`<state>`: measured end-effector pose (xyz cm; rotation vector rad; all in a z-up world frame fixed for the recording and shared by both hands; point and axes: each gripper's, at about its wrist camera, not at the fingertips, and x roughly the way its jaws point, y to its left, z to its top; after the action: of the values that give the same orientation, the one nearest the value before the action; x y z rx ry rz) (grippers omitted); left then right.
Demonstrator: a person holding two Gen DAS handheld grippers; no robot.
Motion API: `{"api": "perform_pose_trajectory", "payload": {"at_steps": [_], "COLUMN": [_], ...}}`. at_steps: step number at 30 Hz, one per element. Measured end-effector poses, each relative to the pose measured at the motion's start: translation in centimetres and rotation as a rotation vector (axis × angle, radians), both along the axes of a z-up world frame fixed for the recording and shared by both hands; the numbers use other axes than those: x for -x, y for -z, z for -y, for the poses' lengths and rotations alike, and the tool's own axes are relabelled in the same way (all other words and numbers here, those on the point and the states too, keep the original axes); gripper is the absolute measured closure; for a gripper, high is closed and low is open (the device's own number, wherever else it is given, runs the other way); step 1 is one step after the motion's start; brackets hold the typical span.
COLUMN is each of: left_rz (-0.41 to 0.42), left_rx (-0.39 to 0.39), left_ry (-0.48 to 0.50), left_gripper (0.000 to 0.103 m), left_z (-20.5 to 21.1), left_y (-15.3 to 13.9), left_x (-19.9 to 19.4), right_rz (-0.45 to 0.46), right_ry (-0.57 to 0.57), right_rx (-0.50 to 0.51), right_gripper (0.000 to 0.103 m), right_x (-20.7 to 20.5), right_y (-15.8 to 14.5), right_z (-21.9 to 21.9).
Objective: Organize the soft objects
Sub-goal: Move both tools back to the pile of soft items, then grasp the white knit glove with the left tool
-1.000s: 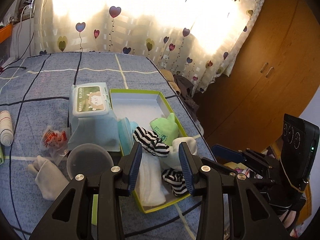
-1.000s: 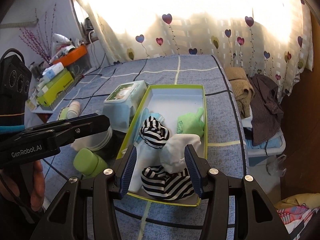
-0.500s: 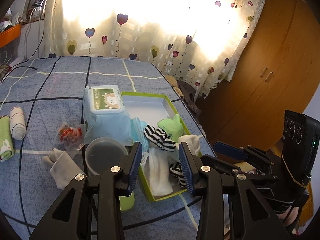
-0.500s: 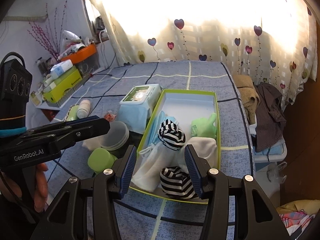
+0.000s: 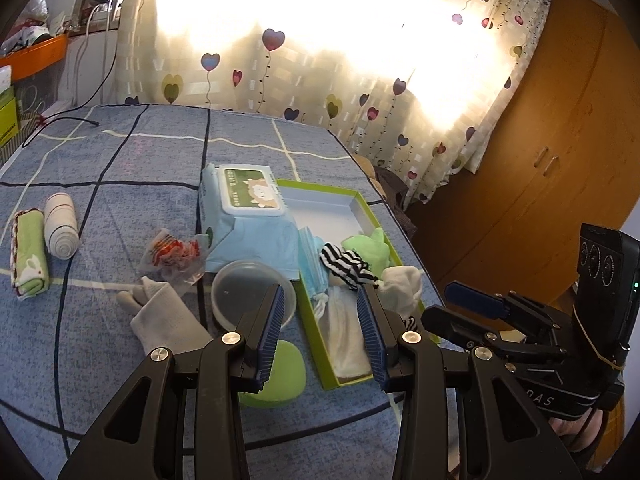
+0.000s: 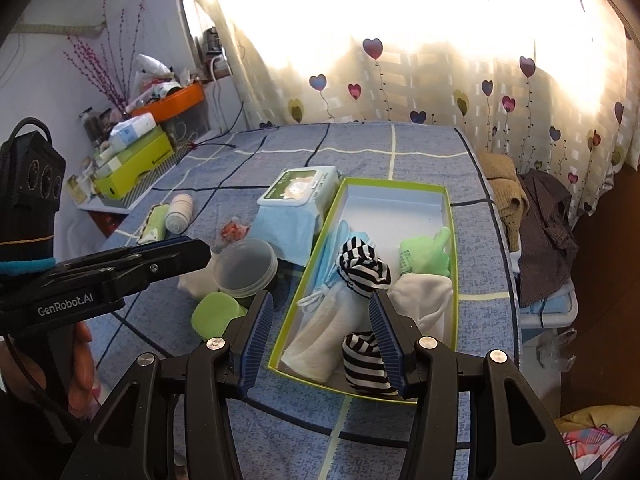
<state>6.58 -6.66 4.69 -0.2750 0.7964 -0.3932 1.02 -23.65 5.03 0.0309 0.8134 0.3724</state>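
A green-rimmed box (image 6: 447,216) (image 5: 370,216) on the blue bed holds soft things: striped socks (image 6: 363,268) (image 5: 347,266), a second striped sock (image 6: 362,364), a green sock (image 6: 426,258), white socks (image 6: 424,300), a white cloth (image 6: 324,332) and a blue mask (image 6: 332,248). A grey sock (image 5: 166,320) lies loose left of the box. My left gripper (image 5: 320,330) is open and empty above the box's near left edge. My right gripper (image 6: 320,344) is open and empty above the box's near end.
A wipes pack (image 5: 248,220), a clear round lid (image 5: 248,294), a green case (image 5: 280,376), a red-printed wrapper (image 5: 174,252), a bandage roll (image 5: 60,226) and a green towel (image 5: 30,256) lie left of the box. Clothes (image 6: 536,232) hang off the bed's right edge.
Both grippers have drawn back and up from the box, so more of the bed shows. The left one has also swung left. Both stay open and empty.
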Motion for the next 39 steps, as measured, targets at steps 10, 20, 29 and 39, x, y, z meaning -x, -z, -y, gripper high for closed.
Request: {"api": "perform_pose_trajectory", "payload": {"at_steps": [10, 20, 29, 39], "left_rz": [0.001, -0.003, -0.028, -0.085], "left_rx": [0.004, 0.007, 0.004, -0.016], "left_ry": [-0.029, -0.074, -0.149, -0.212], "left_gripper": [0.064, 0.064, 0.064, 0.064], "left_z": [-1.5, -3.7, -6.8, -9.1], "left_y": [0.1, 0.6, 1.9, 4.2], "left_x": [0.2, 0.5, 0.5, -0.3], "right_rz": [-0.004, -0.005, -0.013, -0.028], "right_ry": [-0.026, -0.053, -0.097, -0.121], "right_rx": [0.009, 0.019, 0.025, 0.032], "right_gripper": [0.053, 0.053, 0.053, 0.053], "right_x": [-0.1, -0.3, -0.6, -1.3], "right_y": [0.0, -0.2, 0.1, 0.6], "right_z": [-1.6, -3.1, -4.8, -5.7]}}
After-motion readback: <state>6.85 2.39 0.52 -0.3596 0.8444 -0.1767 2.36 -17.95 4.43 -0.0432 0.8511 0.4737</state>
